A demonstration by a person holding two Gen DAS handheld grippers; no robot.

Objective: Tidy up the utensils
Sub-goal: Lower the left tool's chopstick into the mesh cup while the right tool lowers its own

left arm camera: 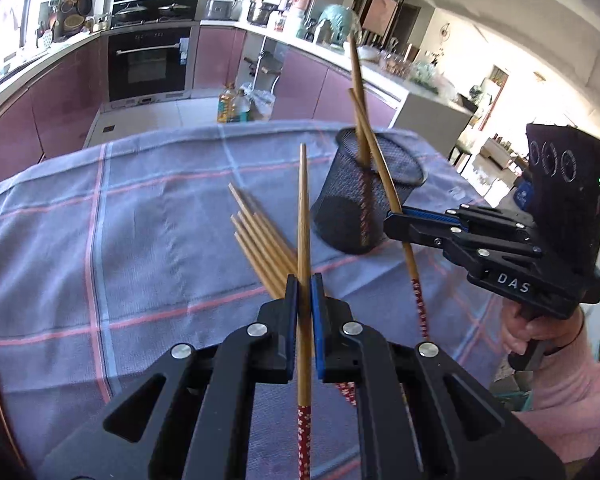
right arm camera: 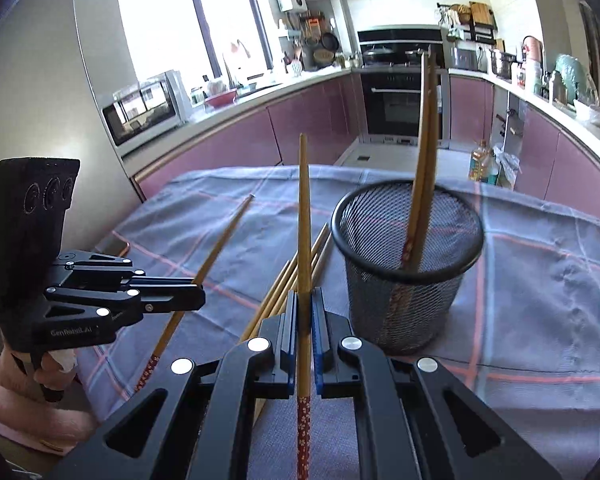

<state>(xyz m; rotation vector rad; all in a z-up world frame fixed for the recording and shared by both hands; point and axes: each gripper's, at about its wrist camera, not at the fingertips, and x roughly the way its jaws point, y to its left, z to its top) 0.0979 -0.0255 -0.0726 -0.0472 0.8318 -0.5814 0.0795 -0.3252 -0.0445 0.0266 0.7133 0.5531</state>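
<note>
Wooden chopstick [left arm camera: 303,216] in clamped left gripper [left arm camera: 304,292] fingers, red end cut off; right gripper [right arm camera: 305,308] likewise.

The chopsticks [left arm camera: 303,208] look like smooth bare wood with glossy red patterned ends. The cup [right arm camera: 408,276] is matt black wire mesh. A woven checked cloth [right arm camera: 540,280] covers the worktop. Each claw's body looks like matt black plastic with shiny metal rivets.

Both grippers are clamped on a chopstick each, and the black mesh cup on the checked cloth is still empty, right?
Not empty: the right wrist view shows two chopsticks standing in the mesh cup. The rest holds: the left gripper and right gripper each clamp one chopstick.
</note>
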